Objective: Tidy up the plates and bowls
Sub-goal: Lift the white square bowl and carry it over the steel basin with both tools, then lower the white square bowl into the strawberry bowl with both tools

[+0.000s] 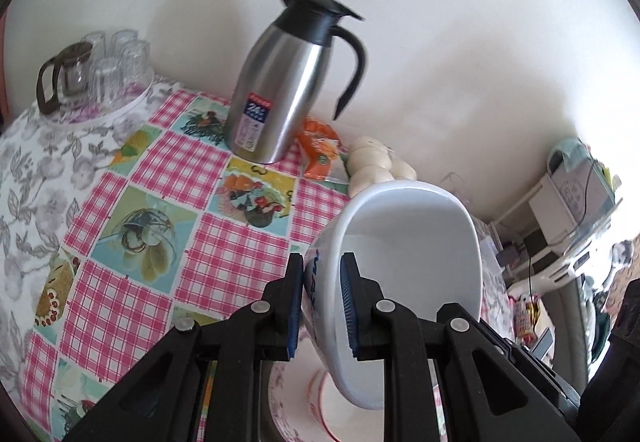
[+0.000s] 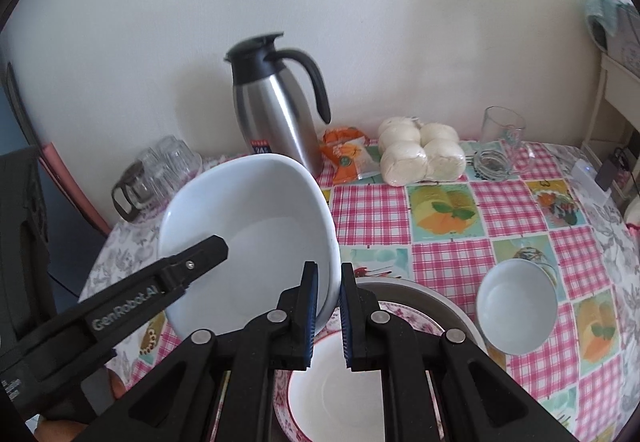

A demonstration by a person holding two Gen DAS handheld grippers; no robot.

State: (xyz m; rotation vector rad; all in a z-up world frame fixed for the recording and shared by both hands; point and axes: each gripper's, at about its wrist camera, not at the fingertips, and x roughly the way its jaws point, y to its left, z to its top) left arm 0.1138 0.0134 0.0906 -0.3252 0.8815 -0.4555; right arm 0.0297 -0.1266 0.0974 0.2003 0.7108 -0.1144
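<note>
A large white bowl is held tilted above the bench, clamped at opposite sides of its rim by both tongs. In the left wrist view, the left tongs are seen closed on the bowl's wall, one blue pad on the printed outside and the other on the inside, at the lower centre of the frame. In the right wrist view, the right tongs are closed on the rim at the lower centre, while the left tongs reach in from the lower left.

Beneath the bowl, at the bottom centre of the right wrist view, a stack of plates with red and floral rims is seen. A small white bowl is set on the chequered cloth at the lower right, apart from the stack.

Against the wall, a steel jug with a black handle is seen at the upper centre. To its right lie an orange packet and a bag of white buns, and a clear glass stands further right. Upturned glasses are gathered at the left.
</note>
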